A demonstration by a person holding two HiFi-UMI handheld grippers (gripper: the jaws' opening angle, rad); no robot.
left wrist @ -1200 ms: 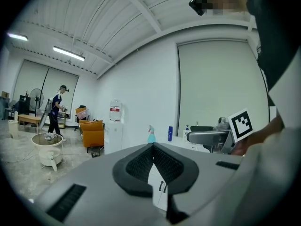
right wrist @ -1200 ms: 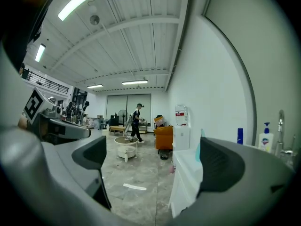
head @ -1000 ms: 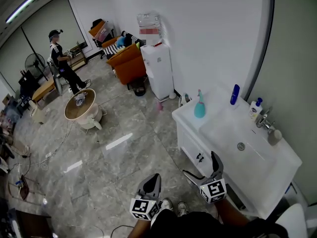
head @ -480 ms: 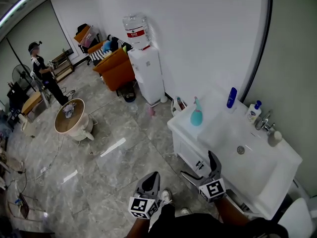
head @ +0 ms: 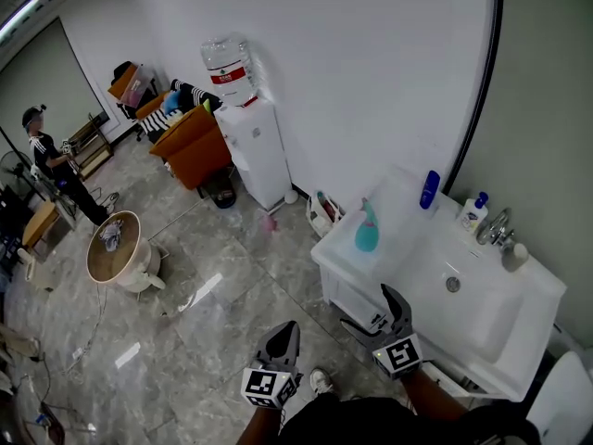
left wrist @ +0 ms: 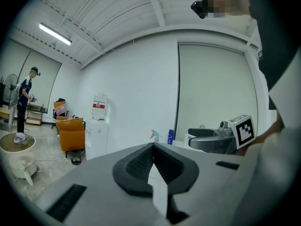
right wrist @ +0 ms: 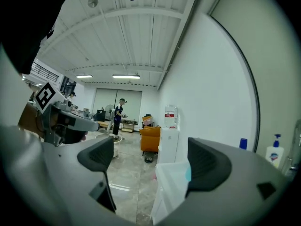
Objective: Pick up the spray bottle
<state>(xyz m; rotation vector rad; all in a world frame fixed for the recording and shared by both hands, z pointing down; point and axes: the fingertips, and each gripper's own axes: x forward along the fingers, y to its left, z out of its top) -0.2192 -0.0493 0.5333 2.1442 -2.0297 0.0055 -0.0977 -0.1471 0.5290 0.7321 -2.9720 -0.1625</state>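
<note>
The teal spray bottle [head: 367,231] stands upright near the left end of the white sink counter [head: 408,269]. In the left gripper view the spray bottle [left wrist: 154,136] shows small and far off. My right gripper [head: 366,304] hangs in front of the counter's near edge, well short of the bottle. It is open, its jaws have just been closing a little, and nothing is between them. In the right gripper view the right gripper [right wrist: 150,161] frames the counter's corner, with a sliver of teal at its right pad. My left gripper [head: 287,332] is shut and empty over the floor.
A dark blue bottle [head: 428,190], a white soap dispenser [head: 473,213] and a faucet [head: 500,230] stand along the counter's back. A water dispenser [head: 252,146], orange sofa [head: 190,142] and round table [head: 116,258] stand to the left. A person [head: 56,170] stands far left.
Both grippers and the head view have come closer to the sink counter, so the room has slid left in view. The right jaws look slightly narrower. Nothing was taken hold of.
</note>
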